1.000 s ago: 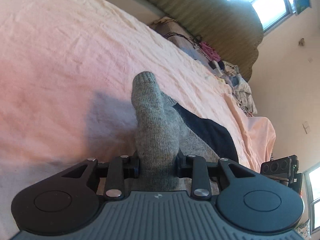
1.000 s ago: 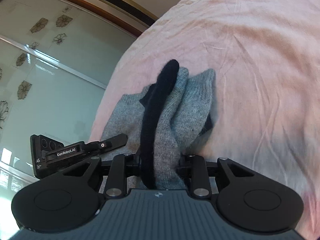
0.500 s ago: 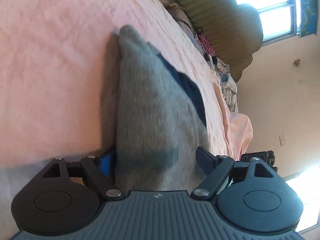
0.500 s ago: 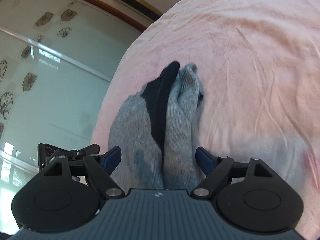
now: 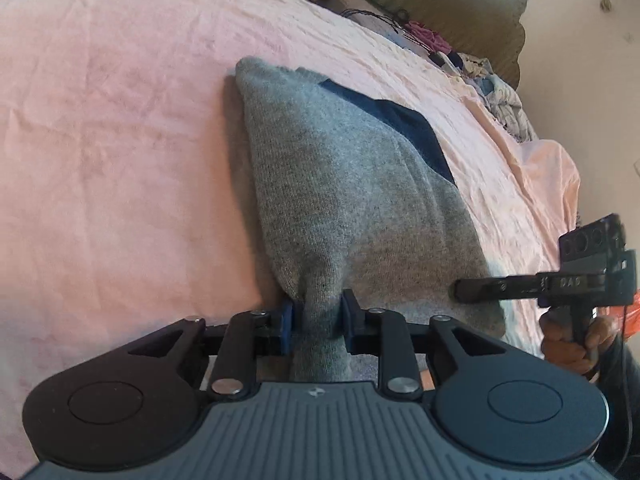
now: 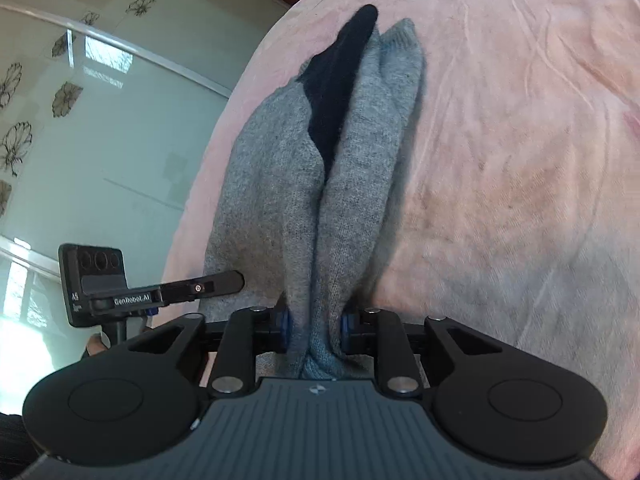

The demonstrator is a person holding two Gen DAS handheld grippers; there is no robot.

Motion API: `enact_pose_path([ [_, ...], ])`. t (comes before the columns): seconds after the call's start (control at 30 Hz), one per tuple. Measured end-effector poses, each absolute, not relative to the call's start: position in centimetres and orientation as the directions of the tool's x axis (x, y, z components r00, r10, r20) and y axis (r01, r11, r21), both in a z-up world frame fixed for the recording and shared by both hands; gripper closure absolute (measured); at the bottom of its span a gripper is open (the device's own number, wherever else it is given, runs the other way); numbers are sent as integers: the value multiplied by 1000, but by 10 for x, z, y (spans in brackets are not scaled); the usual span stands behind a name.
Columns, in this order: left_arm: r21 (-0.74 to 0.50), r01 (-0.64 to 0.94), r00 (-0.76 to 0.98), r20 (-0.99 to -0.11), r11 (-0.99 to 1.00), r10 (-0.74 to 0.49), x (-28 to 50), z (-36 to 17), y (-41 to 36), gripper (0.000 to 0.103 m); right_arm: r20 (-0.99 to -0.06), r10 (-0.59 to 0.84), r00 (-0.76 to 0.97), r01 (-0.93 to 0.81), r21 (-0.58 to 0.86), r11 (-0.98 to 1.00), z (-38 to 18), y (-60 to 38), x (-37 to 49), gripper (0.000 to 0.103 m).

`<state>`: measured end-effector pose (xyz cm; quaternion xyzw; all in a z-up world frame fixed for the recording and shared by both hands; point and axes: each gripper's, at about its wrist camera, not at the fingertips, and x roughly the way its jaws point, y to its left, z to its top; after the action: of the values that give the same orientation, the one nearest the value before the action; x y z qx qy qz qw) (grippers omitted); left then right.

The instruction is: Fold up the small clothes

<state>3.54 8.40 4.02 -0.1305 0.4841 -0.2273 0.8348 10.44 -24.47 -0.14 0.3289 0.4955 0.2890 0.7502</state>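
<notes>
Pink bedsheet, grey sock between both grippers' pinching jaws.

Grey sock: near end pinched between the pads of the left gripper, then lost under the gripper body. Same at right gripper; hem runs beneath the housing. Clothes pile at the far bed edge too small to sort. Hand partly hidden behind the other gripper. Pink sheet cut off by the lens rim.
</notes>
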Motion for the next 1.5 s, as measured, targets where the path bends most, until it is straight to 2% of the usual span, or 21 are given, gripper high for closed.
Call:
enact_pose_path([
  [0.07, -322, 292, 528, -731, 901, -432, 17, 62, 75, 68, -577, 699, 423, -107, 734, 671, 18, -254, 96, 57],
  [0.13, -260, 330, 609, -676, 907, -415, 1, 77, 65, 47, -572, 620, 538, -123, 674, 728, 46, -261, 87, 57],
  [0.17, -248, 356, 634, -644, 901, -428, -4, 82, 57, 30, -556, 594, 582, -141, 650, 747, 60, -260, 86, 57],
  [0.2, -238, 388, 642, -623, 890, -447, -7, 84, 44, 28, -532, 586, 612, -164, 639, 751, 71, -254, 87, 56],
  [0.27, -213, 432, 609, -647, 876, -458, -2, 73, 18, 28, -491, 620, 612, -220, 647, 730, 82, -231, 97, 49],
  [0.3, -190, 440, 590, -675, 878, -443, 3, 63, 6, 29, -479, 644, 596, -251, 651, 716, 82, -218, 104, 38],
  [0.37, -111, 464, 570, -722, 879, -391, 6, 39, -4, 31, -510, 652, 561, -264, 636, 725, 72, -192, 123, 29],
  [0.43, -59, 509, 597, -695, 859, -401, -3, 30, 0, 31, -614, 592, 522, -227, 569, 790, 47, -178, 136, 31],
  [0.47, -45, 514, 599, -696, 857, -396, -7, 31, 1, 31, -613, 582, 535, -248, 544, 801, 35, -176, 133, 40],
  [0.53, -43, 511, 594, -705, 858, -389, -15, 39, 5, 31, -574, 592, 565, -262, 556, 789, 30, -186, 121, 44],
  [0.67, -55, 507, 606, -688, 860, -400, -31, 49, 12, 31, -587, 543, 600, -226, 527, 819, 56, -184, 96, 41],
  [0.77, -52, 490, 598, -707, 870, -379, -27, 34, 14, 31, -566, 608, 557, -254, 581, 773, 59, -181, 78, 35],
  [0.83, -37, 482, 619, -693, 876, -369, -28, 33, 12, 31, -624, 601, 499, -224, 577, 785, 34, -180, 78, 42],
  [0.87, -32, 473, 622, -696, 881, -359, -32, 38, 10, 31, -615, 600, 511, -209, 588, 781, 25, -186, 75, 63],
  [0.9, -37, 465, 628, -691, 885, -359, -36, 43, 10, 31, -615, 590, 524, -170, 603, 780, 24, -192, 73, 73],
  [0.93, -46, 460, 635, -681, 887, -365, -41, 48, 11, 31, -615, 589, 524, -142, 619, 773, 28, -196, 70, 72],
  [1.07, -72, 408, 628, -701, 910, -337, -46, 38, 14, 31, -585, 559, 588, -214, 553, 805, 55, -185, 45, 31],
  [1.13, -58, 384, 661, -680, 922, -318, -51, 34, 12, 30, -638, 537, 552, -215, 513, 831, 42, -175, 47, 30],
  [1.27, -62, 302, 679, -687, 951, -260, -57, 42, 9, 30, -650, 482, 587, -213, 450, 867, 48, -175, 38, 37],
  [1.4, -77, 249, 683, -693, 966, -231, -63, 43, 12, 29, -654, 378, 655, -187, 345, 920, 64, -177, 18, 9],
  [1.5, -66, 228, 684, -699, 971, -208, -70, 45, 14, 29, -674, 325, 664, -150, 306, 940, 59, -183, 2, 9],
])
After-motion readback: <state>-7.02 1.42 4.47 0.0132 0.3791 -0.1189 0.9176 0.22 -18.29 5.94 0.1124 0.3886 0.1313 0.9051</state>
